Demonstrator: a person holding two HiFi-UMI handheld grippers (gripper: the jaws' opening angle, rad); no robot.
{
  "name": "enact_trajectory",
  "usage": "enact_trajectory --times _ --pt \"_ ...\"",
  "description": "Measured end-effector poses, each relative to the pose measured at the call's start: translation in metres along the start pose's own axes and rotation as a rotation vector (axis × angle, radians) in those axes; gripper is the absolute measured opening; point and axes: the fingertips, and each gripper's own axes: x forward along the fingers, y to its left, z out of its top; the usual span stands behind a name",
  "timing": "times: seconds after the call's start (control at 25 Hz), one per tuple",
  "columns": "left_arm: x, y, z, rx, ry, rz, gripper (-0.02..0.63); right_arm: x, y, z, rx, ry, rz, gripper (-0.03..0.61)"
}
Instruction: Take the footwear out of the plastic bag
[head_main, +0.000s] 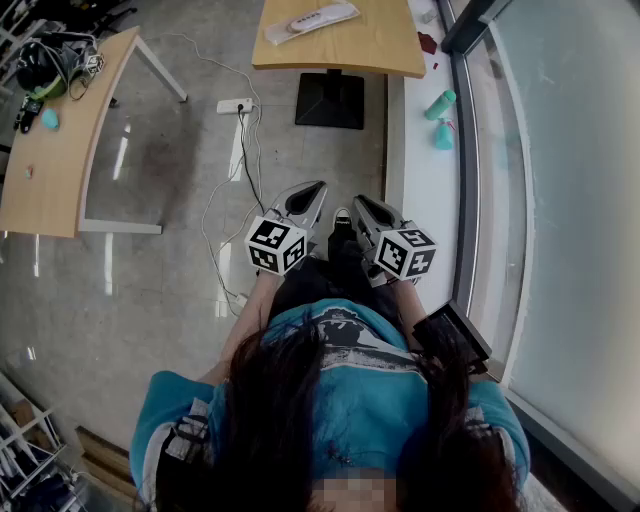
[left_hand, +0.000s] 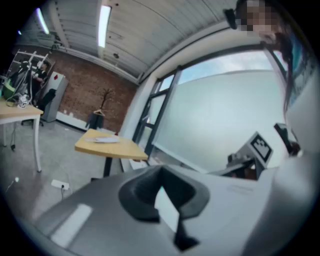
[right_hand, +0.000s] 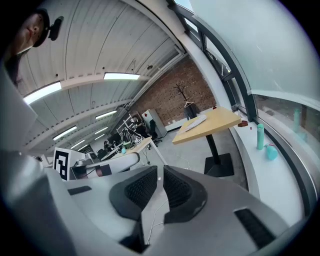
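Far ahead, a pale plastic bag (head_main: 310, 20) with a white shoe-like shape inside lies on a small wooden table (head_main: 350, 50). The left gripper view shows that bag (left_hand: 105, 140) small and distant, and in the right gripper view the bag (right_hand: 195, 122) rests on the table top (right_hand: 215, 122). Both grippers are held side by side close to the person's body, well short of the table. My left gripper (head_main: 318, 186) (left_hand: 161, 171) is shut with nothing in it. My right gripper (head_main: 358, 200) (right_hand: 161, 169) is shut too, its ribbed pads nearly touching, and it holds nothing.
A long wooden desk (head_main: 60, 150) with gear stands at the left. A power strip (head_main: 235, 105) and cables lie on the grey floor between me and the table. At the right runs a white window ledge (head_main: 430, 190) with a teal bottle (head_main: 440, 104) (right_hand: 259, 136) beside the glass.
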Motion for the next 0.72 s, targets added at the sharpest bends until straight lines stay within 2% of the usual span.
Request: enact_trajectory --times 0.32,0.72 --pt "0.051 0.029 0.013 -0.007 0.002 -0.014 0.003 0.040 -0.042 0.036 0.007 0.000 0.013 0.047" --pt "0.142 0.089 0.061 -0.019 -0.009 0.015 0.003 0.126 -0.098 0.122 -0.019 0.029 0.074 0.048"
